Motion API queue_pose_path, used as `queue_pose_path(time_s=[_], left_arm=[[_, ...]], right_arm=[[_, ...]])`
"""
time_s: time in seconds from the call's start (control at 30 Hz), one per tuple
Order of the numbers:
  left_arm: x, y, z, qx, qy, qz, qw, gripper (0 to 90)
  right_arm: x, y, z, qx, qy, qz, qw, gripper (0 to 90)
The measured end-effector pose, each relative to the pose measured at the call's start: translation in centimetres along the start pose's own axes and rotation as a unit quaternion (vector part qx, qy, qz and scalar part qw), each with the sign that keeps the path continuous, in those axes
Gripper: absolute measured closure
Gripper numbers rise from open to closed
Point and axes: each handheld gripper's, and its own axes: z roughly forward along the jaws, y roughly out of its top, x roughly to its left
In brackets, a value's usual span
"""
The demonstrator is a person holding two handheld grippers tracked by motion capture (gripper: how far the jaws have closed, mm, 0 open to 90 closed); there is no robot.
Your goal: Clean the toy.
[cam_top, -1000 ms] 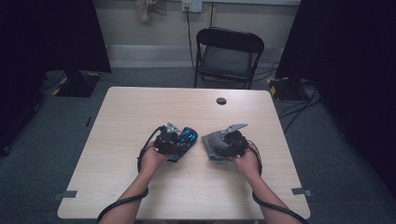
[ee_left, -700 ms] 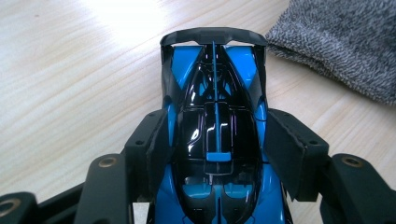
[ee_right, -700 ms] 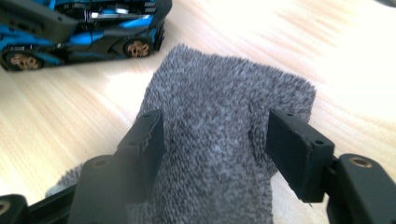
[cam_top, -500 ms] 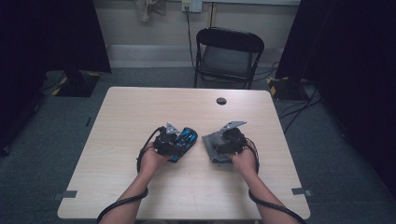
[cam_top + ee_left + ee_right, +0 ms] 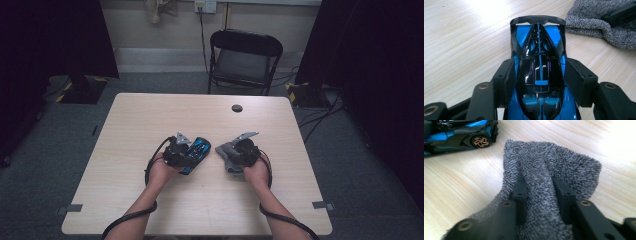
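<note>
A blue and black toy race car [image 5: 539,72] lies on the wooden table [image 5: 150,120], its rear wing pointing away from me in the left gripper view. My left gripper [image 5: 540,75] is shut on the car's body, one jaw on each side; from above the car [image 5: 196,152] sits just right of that gripper [image 5: 181,150]. A grey knitted cloth [image 5: 549,177] is bunched between the jaws of my right gripper [image 5: 540,195], which is shut on it. In the high view the cloth [image 5: 226,152] lies at the table's middle under the right gripper [image 5: 243,152].
A small black round cap [image 5: 237,108] sits near the table's far edge. A black folding chair [image 5: 243,57] stands behind the table. Bare wood lies to the left, to the right and toward the front. Cables trail from both grippers off the front edge.
Both grippers stay near the table's middle; the right one with the cloth has shifted slightly. The car and the left gripper look unchanged.
</note>
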Motion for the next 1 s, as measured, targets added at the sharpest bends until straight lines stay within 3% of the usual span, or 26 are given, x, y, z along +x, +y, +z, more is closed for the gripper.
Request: queue_pose_path(time_s=[0.13, 0.4, 0.67, 1.0], left_arm=[[0.0, 0.0, 0.0, -0.001, 0.001, 0.001, 1.0000, 43.2], [0.0, -0.1, -0.1, 0.000, -0.002, -0.003, 1.0000, 43.3], [-0.1, -0.2, -0.1, -0.003, -0.001, -0.004, 1.0000, 43.3], [0.0, -0.2, -0.1, -0.003, 0.000, -0.001, 1.0000, 43.3]], right_arm=[[0.3, 0.4, -0.5, -0.011, 0.018, 0.013, 0.9997, 72.8], [2.4, 0.9, 0.3, 0.002, 0.028, -0.015, 0.9995, 74.1], [4.4, 1.9, 1.0, 0.004, 0.054, -0.044, 0.9975, 74.6], [5.7, 1.8, 1.1, -0.004, 0.090, -0.058, 0.9942, 74.8]])
